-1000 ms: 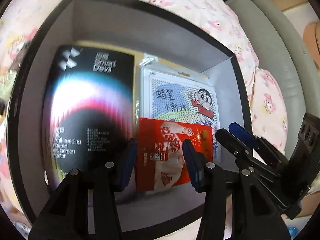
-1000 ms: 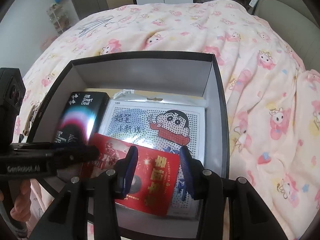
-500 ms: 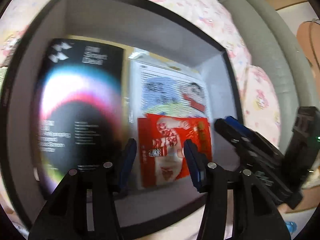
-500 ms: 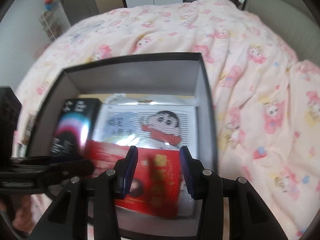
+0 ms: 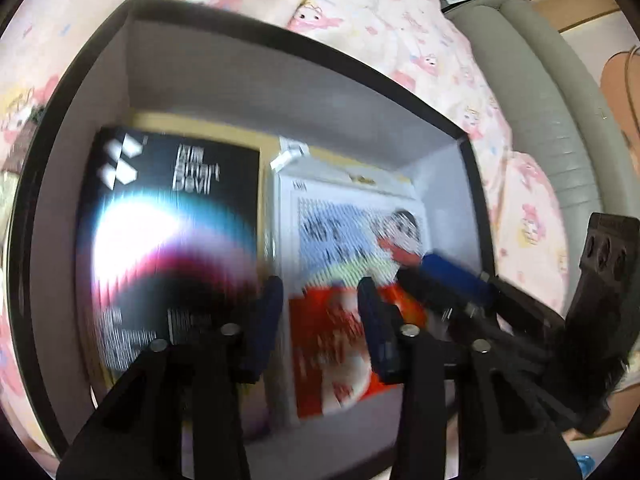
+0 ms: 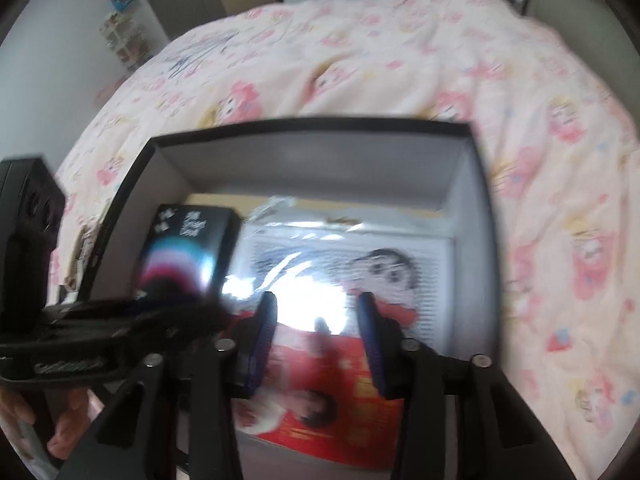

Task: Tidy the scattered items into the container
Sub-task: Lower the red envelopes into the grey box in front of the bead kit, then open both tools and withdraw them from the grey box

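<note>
A black box with grey inner walls (image 5: pixel 248 76) (image 6: pixel 304 160) stands on the bed. Inside lie a black Smart Devil screen-protector pack (image 5: pixel 168 240) (image 6: pixel 188 252), a white cartoon-boy pack (image 5: pixel 352 224) (image 6: pixel 360 268) and a red packet (image 5: pixel 332 344) (image 6: pixel 332 400) on top of it. My left gripper (image 5: pixel 320 320) is open and empty above the box's near side. My right gripper (image 6: pixel 316 328) is open and empty above the red packet; it also shows in the left wrist view (image 5: pixel 460 280).
A pink cartoon-print quilt (image 6: pixel 360 60) covers the bed all around the box. A grey padded headboard (image 5: pixel 540 92) runs along the right side. Cabinets and a small shelf (image 6: pixel 124 36) stand beyond the bed.
Both grippers have drawn back and up from the box, both views blurred by motion. The red packet lies lower in both views. Both stay open and empty.
</note>
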Demonstrator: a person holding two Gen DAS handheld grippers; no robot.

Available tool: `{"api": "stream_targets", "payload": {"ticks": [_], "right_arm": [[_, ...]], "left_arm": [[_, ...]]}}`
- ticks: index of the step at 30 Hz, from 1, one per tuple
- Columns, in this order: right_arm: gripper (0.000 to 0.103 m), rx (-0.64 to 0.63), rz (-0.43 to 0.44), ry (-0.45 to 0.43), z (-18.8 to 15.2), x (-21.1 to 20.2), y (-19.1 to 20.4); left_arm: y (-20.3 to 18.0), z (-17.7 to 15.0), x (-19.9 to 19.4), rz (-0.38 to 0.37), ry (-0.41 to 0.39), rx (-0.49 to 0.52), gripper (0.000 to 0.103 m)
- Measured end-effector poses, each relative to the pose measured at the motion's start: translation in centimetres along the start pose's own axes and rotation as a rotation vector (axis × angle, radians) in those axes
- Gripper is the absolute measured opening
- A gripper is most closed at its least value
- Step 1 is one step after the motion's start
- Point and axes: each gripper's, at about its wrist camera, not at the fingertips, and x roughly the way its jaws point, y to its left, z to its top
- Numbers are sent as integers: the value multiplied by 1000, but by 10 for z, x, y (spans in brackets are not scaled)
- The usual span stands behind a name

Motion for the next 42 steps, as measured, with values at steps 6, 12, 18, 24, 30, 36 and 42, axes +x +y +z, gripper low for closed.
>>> {"api": "stream_targets", "payload": {"ticks": [6,12,18,24,30,36,42], "right_arm": [[22,58,-12,105,-2,29,-14],[22,104,44,146,-11,25,-26],[22,118,73,101,-28,2,-29],[22,66,-15,-11,-37,-27,-19],[22,91,-28,9,-39,-23,-23],[22,97,-12,14,-36,-24,-25],[22,81,-12,19,-34,-20,-19]], "left_arm": [[-6,5,16,36,49,45,23],[-1,-3,21,-37,155,13,22],[12,-12,0,-53,63,-20,22],[18,-23,12,-6,133,-26,24],[13,-24,25,-79,178,-34,24],[32,-20,10,-51,109,-83,28],[31,-26,25,-109,164,-55,31]]}}
